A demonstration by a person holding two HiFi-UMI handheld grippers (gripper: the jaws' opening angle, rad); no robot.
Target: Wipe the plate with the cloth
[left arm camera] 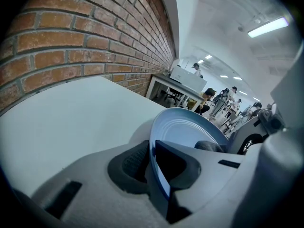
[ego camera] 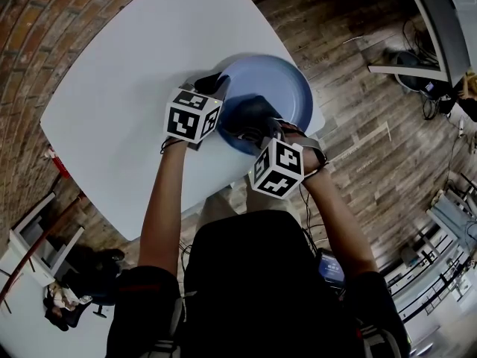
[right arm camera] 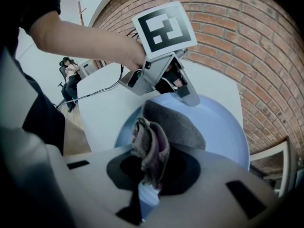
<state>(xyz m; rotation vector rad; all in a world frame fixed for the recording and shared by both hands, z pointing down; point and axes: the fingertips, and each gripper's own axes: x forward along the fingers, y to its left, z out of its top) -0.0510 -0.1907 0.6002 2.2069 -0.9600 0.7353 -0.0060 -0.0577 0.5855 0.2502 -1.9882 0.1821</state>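
- The rim of the plate (left arm camera: pixel 190 132) is clamped by the left gripper (left arm camera: pixel 154 161), jaws nearly closed, at lower centre of the frame.
- The cloth (right arm camera: pixel 178 125) is pinched in the closed jaws of the right gripper (right arm camera: pixel 149 171) and is apparently pressed onto the plate.

In the head view the two marker cubes cover the near rim of the plate (ego camera: pixel 276 88) and the near edge of the cloth (ego camera: pixel 250 118) lying on it, and the counter (ego camera: pixel 112 103) beyond the plate runs off the top edge. Looking along the right tool (right arm camera: pixel 147 175), I find the plate's near part hidden behind the tool's own body, its far rim behind the left tool (right arm camera: pixel 186 93), and the cloth's lower end lost between the jaws. In the left gripper view the plate's right side sits behind tool bodies, and the people far beyond the plate are too small to make out.
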